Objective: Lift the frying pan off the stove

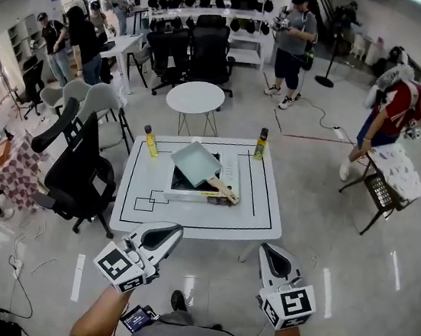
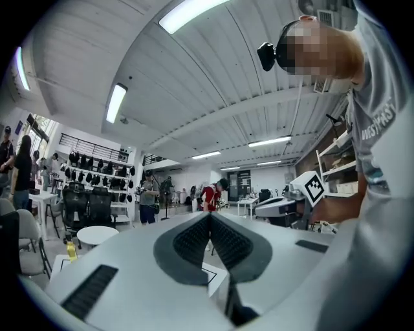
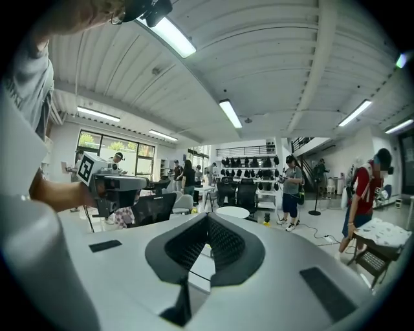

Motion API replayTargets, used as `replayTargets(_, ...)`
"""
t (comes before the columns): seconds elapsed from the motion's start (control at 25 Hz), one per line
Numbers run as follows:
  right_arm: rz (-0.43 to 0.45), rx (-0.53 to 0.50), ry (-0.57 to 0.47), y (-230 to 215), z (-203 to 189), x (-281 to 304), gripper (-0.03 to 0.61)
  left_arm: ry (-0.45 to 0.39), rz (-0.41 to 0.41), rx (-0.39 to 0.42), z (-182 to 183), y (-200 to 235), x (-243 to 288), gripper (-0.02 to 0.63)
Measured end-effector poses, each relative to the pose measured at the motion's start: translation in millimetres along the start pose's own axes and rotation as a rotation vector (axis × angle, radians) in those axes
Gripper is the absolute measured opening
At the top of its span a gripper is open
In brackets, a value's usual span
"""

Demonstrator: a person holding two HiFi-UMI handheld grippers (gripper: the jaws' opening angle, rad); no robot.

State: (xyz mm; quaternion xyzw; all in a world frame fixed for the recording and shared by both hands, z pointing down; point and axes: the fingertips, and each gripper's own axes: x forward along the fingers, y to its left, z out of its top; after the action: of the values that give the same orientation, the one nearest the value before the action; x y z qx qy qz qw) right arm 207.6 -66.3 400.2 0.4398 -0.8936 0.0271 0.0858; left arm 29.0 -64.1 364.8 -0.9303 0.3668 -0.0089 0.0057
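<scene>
Table (image 1: 264, 224) | left gripper (image 1: 174, 230) fingers together, empty | right gripper (image 1: 269, 250) same

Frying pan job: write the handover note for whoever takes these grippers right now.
Left gripper: shut, empty, held short of the table.
Right gripper: shut, empty, also short of the table.
Frying pan: on the stove mid-table, wooden handle pointing toward the near right.
Done: nothing yet; the pan is untouched.
Left to do: reach in, open a gripper, close it on the handle, lift the pan clear of the stove.
</scene>
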Motion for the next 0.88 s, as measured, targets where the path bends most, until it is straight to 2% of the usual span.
replayTargets(0.36,-0.070,-0.007,0.010,10,14,45,0.014,-0.027,-0.065,-0.013,-1,60,1,-0.003)
replayTargets(0.88,-0.118,-0.019,0.049,26,18,119,0.023,-0.059,-0.121,-0.051,-17,138,-3,-0.003)
